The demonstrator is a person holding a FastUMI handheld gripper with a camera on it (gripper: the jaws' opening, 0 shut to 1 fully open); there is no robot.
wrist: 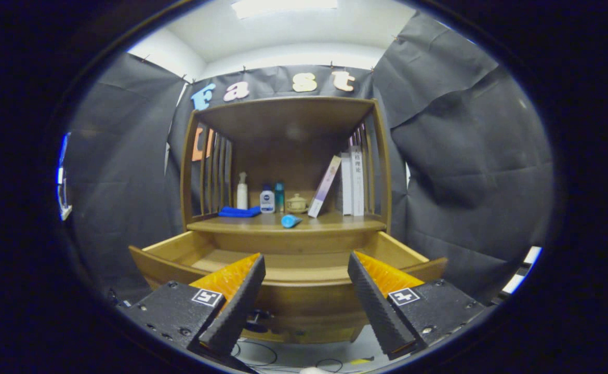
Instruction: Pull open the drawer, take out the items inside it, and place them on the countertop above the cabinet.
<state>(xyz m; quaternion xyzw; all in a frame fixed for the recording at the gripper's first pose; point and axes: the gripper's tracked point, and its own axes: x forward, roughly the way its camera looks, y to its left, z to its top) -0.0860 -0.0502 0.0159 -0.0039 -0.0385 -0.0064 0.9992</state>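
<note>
The wooden drawer [179,249] stands pulled out from the cabinet, its inside floor bare as far as I can see. My gripper [306,270] hangs open in front of the drawer's front panel, nothing between its fingers. On the countertop [345,224] above the drawer lies a blue cylinder [290,221] on its side near the front edge. A folded blue cloth [239,211] rests to its left.
At the back of the countertop stand a white spray bottle [242,191], a white-and-blue bottle [267,200], a teal bottle [279,196] and a small lidded pot [297,203]. Books [351,179] lean at the right. Cables lie on the floor below.
</note>
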